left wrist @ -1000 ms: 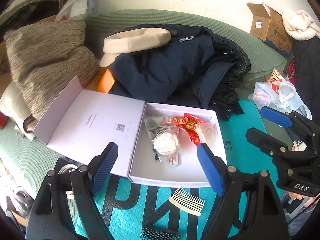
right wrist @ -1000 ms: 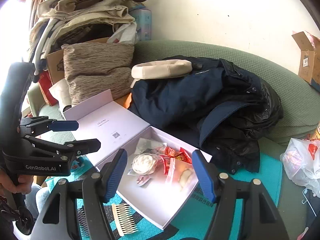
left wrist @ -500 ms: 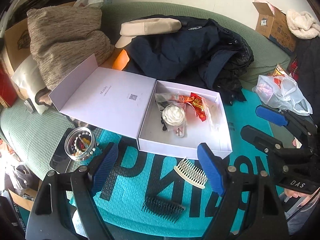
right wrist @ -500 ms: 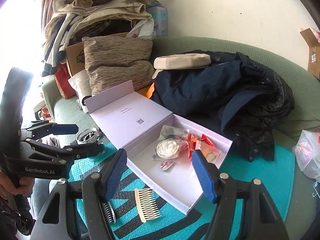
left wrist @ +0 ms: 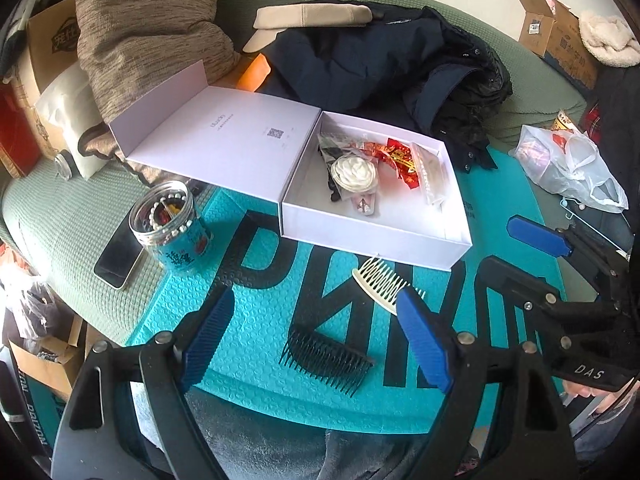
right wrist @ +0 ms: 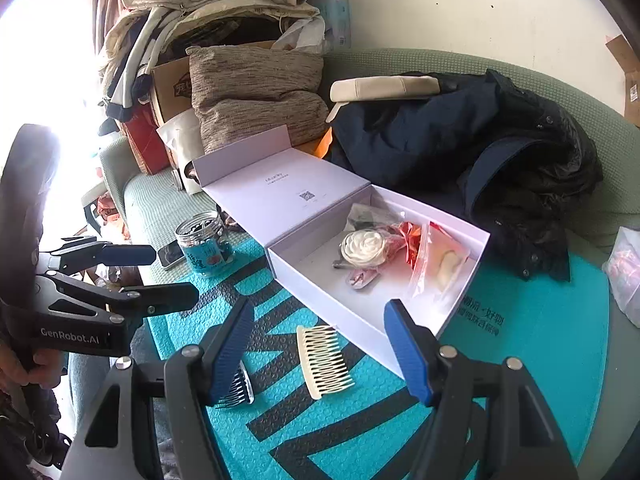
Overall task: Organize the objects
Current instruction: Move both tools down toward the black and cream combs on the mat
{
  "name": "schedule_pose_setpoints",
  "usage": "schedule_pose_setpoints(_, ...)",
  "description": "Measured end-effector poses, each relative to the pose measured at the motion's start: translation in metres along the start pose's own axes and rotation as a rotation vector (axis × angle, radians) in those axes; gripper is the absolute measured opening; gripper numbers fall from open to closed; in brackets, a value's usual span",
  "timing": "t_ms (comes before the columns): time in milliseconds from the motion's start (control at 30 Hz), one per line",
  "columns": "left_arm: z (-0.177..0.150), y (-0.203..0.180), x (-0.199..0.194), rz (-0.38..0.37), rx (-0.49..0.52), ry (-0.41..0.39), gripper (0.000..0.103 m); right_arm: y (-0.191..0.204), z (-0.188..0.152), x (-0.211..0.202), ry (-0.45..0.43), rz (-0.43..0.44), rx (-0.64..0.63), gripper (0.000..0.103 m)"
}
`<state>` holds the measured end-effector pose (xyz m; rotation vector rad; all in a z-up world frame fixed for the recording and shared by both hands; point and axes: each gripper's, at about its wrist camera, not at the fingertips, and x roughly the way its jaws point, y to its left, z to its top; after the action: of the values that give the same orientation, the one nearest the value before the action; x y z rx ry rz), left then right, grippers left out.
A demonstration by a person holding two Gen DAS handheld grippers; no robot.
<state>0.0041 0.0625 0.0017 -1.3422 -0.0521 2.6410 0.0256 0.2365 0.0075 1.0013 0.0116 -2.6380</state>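
The teal mat (left wrist: 256, 320) is spread over the green sofa, likely as a flat sorting surface. At its 12 o'clock sits the white box (left wrist: 372, 240), lid folded open so it can take items; a white flower clip and red packets already lie inside. A bead jar (left wrist: 170, 228) stands at 9 o'clock. Cream comb (left wrist: 380, 280) and black comb (left wrist: 326, 356) lie outside the box, teeth fine and thin. Left tongs (left wrist: 316, 340) and right tongs (right wrist: 320, 348) hover spread, holding nothing.

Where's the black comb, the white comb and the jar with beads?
black comb (left wrist: 326, 354), left wrist view, middle of its teeth
white comb (right wrist: 324, 356), right wrist view, middle of its teeth
jar (left wrist: 176, 236), left wrist view, its blue side
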Motion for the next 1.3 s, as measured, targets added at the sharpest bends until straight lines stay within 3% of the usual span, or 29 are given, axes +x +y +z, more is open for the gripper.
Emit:
schedule_pose_setpoints(333,-0.033,0.0,0.015,0.006,-0.017,0.047,0.082,0.003,-0.034,0.01,0.055,0.021,0.028,0.068)
schedule_pose_setpoints(667,-0.061,0.001,0.047,-0.016,-0.056,0.144,0.082,0.0,-0.061,0.04,0.15,0.034,0.031,0.068)
schedule_pose_setpoints(1067,-0.074,-0.004,0.096,-0.045,-0.118,0.259,0.082,-0.013,-0.075,0.078,0.221,0.022,0.01,0.068)
schedule_pose_setpoints(1300,-0.072,-0.01,0.108,0.005,-0.05,0.24,0.082,-0.014,-0.072,0.092,0.232,0.02,-0.028,0.068)
